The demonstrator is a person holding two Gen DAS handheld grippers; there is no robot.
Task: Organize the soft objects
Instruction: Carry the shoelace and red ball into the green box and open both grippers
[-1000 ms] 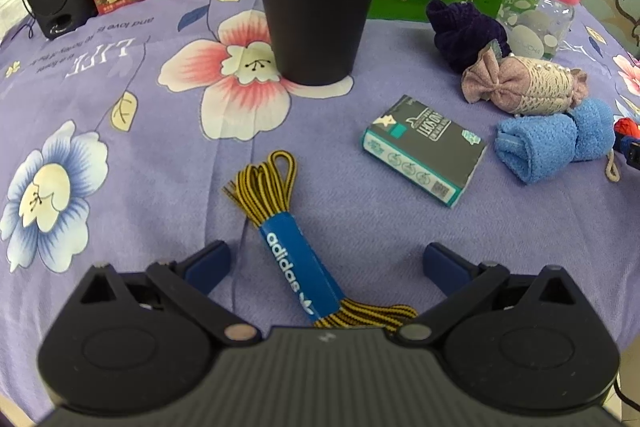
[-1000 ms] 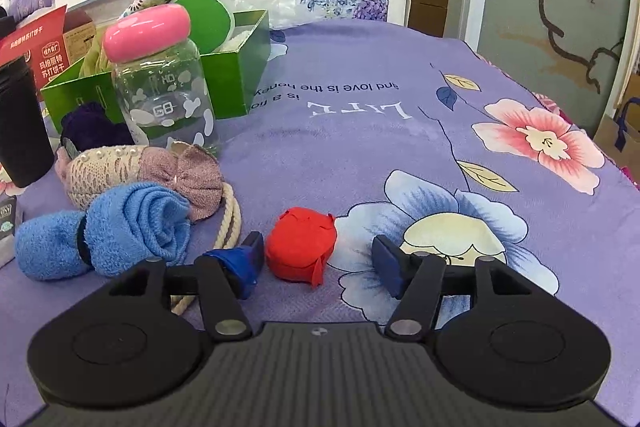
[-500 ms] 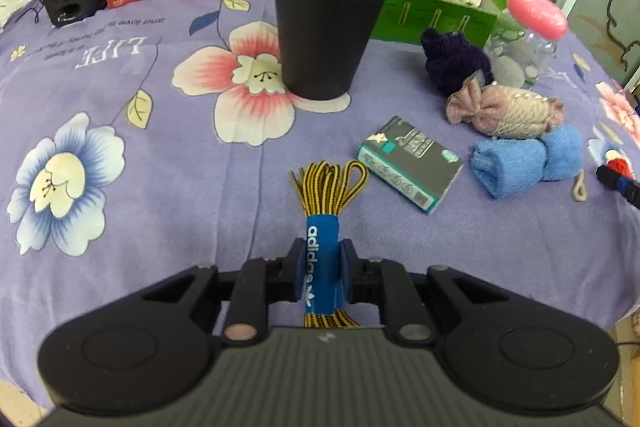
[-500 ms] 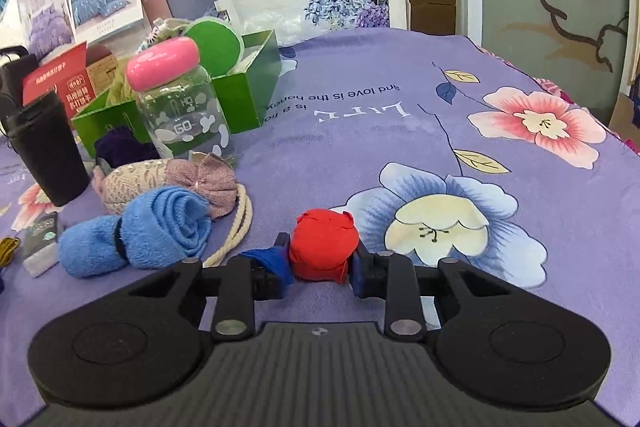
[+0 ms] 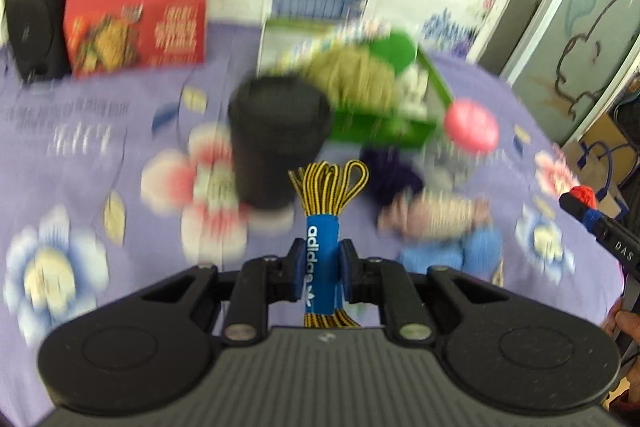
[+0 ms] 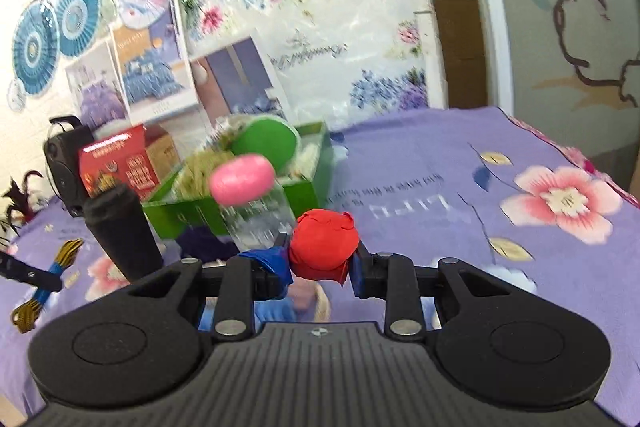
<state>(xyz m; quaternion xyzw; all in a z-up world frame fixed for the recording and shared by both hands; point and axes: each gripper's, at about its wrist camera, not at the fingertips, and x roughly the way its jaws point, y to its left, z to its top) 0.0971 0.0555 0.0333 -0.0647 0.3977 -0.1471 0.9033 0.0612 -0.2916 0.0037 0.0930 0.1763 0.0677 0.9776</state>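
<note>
Gripping soft things in both grippers above the purple flowered bedspread (image 6: 520,155).

Left gripper (image 5: 322,269) is clenched on the blue paper sleeve of a yellow-and-black shoelace bundle (image 5: 325,211), its loops pointing away toward the far side, held off the cloth in front of the black cup (image 5: 276,143). Right gripper (image 6: 320,267) is clamped on a red cloth ball (image 6: 323,243), also lifted clear. Farther off, left of the ball, sits a green box (image 6: 320,163) already holding soft items, with a pink-lidded jar (image 6: 242,179) just in front of it.
</note>
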